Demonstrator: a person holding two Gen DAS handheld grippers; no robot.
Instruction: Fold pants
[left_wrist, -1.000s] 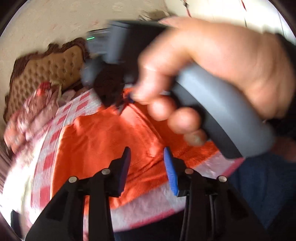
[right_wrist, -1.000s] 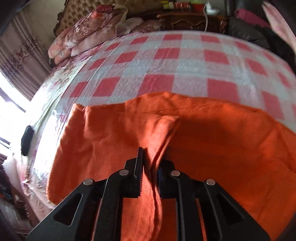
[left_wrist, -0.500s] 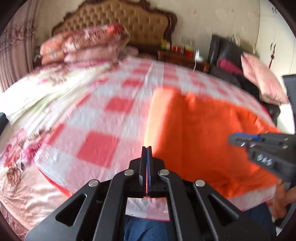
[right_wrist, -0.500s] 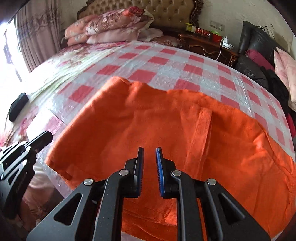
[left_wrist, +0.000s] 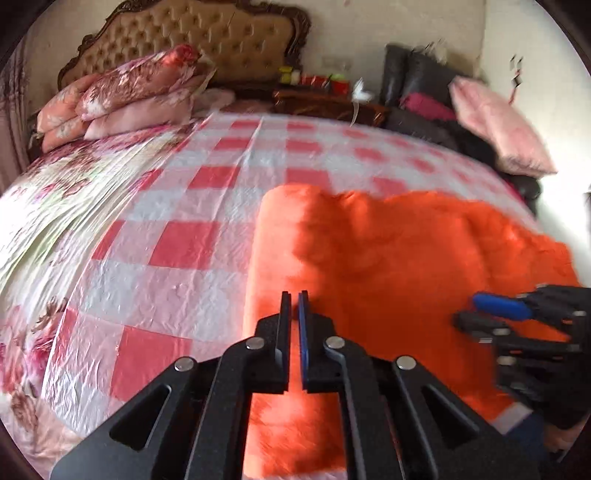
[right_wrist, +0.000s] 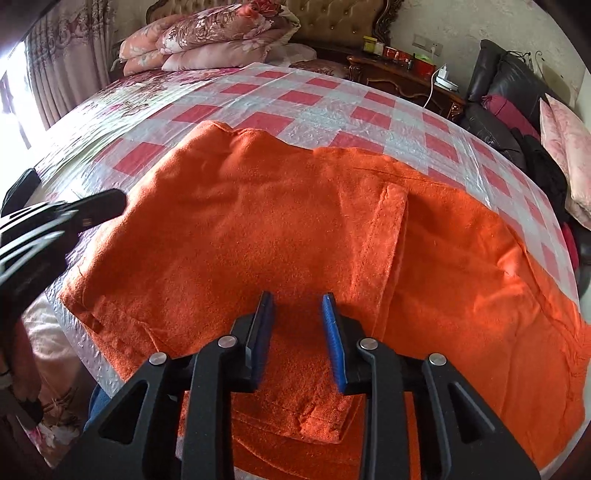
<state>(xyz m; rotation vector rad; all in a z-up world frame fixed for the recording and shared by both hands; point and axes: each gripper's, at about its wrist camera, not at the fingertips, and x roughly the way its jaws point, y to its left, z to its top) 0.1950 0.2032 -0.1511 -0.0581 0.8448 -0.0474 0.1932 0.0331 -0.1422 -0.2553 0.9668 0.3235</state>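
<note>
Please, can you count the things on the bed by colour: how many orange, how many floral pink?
Orange: 1, the pants
Floral pink: 3, the stacked pillows by the headboard
Total: 4

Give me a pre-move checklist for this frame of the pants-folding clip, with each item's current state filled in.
1. Orange pants lie on the checkered bed cover, not dragged off: ok.
2. Right claw open, holding nothing: ok.
3. Left claw free of cloth: cannot tell; its fingers are nearly together over the pants' left edge, and the view is blurred.
4. Folded flap flat on the layer below: ok, though a raised hem edge shows.
5. The two claws apart from each other: ok.
6. Pants smooth enough for another fold: not ok; ripples at the right end.
</note>
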